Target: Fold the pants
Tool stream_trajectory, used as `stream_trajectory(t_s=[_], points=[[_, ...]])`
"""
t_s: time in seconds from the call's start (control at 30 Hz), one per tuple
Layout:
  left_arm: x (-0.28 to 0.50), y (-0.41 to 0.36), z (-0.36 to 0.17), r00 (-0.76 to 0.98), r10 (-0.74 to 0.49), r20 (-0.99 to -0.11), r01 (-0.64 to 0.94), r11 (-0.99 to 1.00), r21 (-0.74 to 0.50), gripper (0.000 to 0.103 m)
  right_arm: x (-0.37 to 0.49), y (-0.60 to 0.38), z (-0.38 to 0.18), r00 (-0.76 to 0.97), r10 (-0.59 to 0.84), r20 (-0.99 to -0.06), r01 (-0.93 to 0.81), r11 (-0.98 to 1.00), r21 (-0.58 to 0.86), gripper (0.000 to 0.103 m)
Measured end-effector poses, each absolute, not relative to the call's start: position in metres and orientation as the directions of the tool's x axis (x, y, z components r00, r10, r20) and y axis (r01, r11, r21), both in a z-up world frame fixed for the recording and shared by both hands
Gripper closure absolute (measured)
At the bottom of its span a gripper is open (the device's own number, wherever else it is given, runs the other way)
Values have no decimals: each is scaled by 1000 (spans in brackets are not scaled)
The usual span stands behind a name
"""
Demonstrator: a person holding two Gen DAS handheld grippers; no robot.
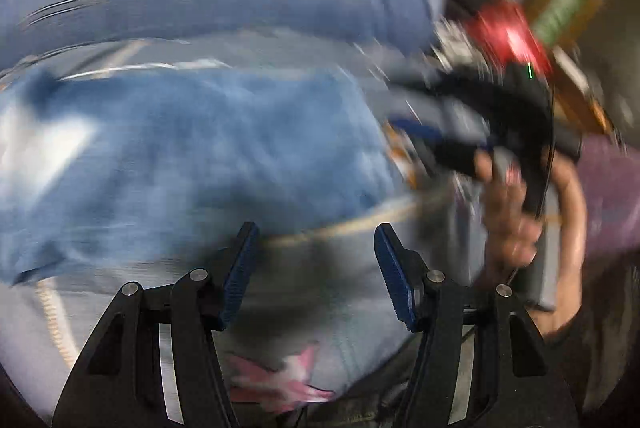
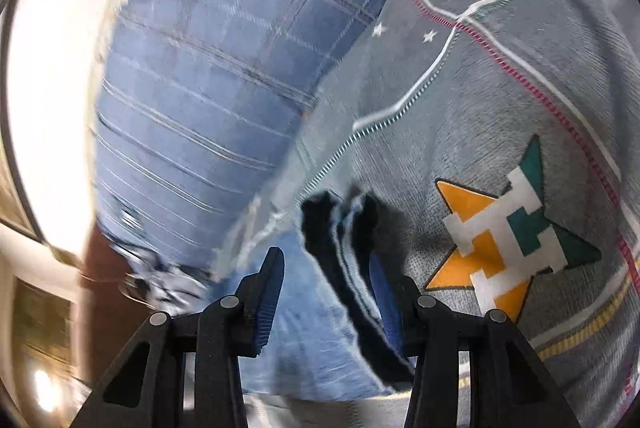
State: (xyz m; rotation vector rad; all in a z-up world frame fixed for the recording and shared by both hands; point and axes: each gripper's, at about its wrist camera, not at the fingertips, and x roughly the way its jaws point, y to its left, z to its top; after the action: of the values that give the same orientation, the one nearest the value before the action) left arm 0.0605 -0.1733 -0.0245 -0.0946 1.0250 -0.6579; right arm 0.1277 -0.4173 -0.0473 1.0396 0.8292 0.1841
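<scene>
Left gripper (image 1: 316, 260): jaws wide apart, nothing between them, above the grey quilt (image 1: 320, 292). Pants (image 1: 192, 156), light blue denim, lie bunched on the quilt ahead. Right gripper (image 2: 326, 292): jaws part-open with a pants fold between them; whether they pinch it cannot be told.

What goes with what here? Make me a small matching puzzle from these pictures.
Things:
1. left gripper
2. right gripper
3. star
4. checked cloth

Descriptions:
a. orange and teal
b. blue with pale lines
c. open, nothing between its fingers
d. jeans between its fingers

Pairs: 1-c, 2-d, 3-a, 4-b
</scene>
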Motion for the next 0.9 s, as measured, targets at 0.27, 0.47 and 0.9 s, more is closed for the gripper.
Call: stream_trajectory(t_s=[0.27,0.47,0.9], points=[[64,-262,-53,323,-414,-851,646,754,-122,44,113,-448,-53,743,514,-430,257,374,891,59],[84,-294,-67,341,-369,-865,654,753,-64,44,112,-451,-52,755,509,-414,264,343,902,59],[108,-300,-62,351,-373,-859,611,786,-91,82,106,-463,-60,772,509,-381,276,271,922,59]])
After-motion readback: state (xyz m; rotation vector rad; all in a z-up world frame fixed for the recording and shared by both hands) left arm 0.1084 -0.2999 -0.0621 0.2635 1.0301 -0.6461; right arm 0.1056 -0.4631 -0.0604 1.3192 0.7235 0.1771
